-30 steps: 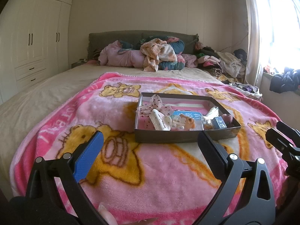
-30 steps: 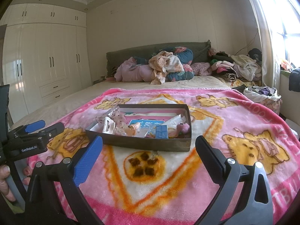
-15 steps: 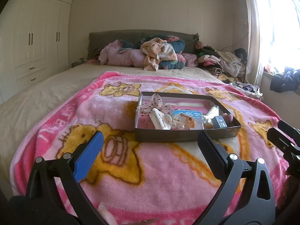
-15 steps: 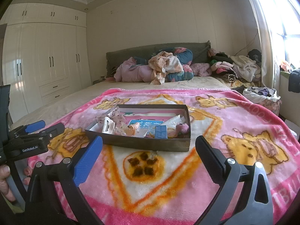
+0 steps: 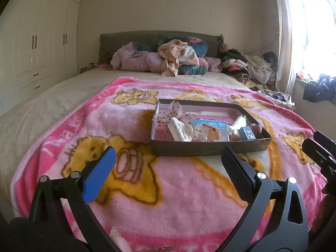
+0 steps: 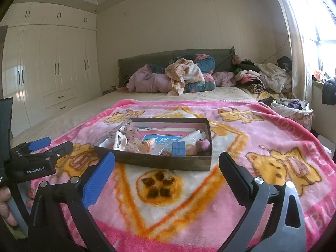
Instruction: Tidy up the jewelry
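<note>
Each gripper is a black plastic frame with round silver screws at its pivots. The left gripper (image 5: 168, 161) and the right gripper (image 6: 167, 161) match — one ribbed blue pad (image 6: 98, 178), one black pad. Seen from the right wrist, the left gripper's body reads "GenRobot.AI" in white.

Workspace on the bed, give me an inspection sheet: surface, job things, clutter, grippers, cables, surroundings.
Surface: pink bear-print blanket spread over the bed.
Job's things: open shallow box on the blanket, holding a white hair clip, a dotted bow, a small blue box and other small pieces.
Clutter: clothes pile at the headboard.
Grippers: left gripper and right gripper both open, empty, short of the box.
Cables: nothing seen.
Surroundings: white wardrobe, bright window.
</note>
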{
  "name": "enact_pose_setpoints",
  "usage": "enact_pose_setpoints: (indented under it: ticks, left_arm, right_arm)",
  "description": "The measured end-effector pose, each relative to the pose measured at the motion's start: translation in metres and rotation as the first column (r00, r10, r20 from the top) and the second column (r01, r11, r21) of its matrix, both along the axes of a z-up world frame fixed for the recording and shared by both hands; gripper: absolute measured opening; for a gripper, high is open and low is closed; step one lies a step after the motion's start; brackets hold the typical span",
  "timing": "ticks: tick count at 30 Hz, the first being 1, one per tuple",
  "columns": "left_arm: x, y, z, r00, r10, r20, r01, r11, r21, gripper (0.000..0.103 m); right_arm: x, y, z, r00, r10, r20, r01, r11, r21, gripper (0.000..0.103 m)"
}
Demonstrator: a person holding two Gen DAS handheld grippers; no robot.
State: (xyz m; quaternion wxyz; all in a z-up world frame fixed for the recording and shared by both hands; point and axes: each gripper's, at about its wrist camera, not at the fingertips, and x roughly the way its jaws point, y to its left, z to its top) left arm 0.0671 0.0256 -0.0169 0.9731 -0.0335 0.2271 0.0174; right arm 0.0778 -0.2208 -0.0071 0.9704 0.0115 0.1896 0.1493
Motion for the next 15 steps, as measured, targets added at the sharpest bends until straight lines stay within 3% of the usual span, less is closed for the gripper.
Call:
enact_pose_setpoints:
  ticks: [10,15]
  left_arm:
    - [-0.002,0.002,-0.001,1.000,-0.004,-0.003,0.003,1.000,-0.009,0.091]
    - [0.008,0.020,-0.006,0.998,0.012,-0.055,-0.015,0.998,-0.054,0.092]
  right_arm:
    - [-0.002,-0.007,0.003,1.000,-0.011,0.012,0.011,1.000,-0.006,0.097]
    - [0.003,-0.020,0.004,0.999,-0.034,0.015,0.034,0.999,0.006,0.097]
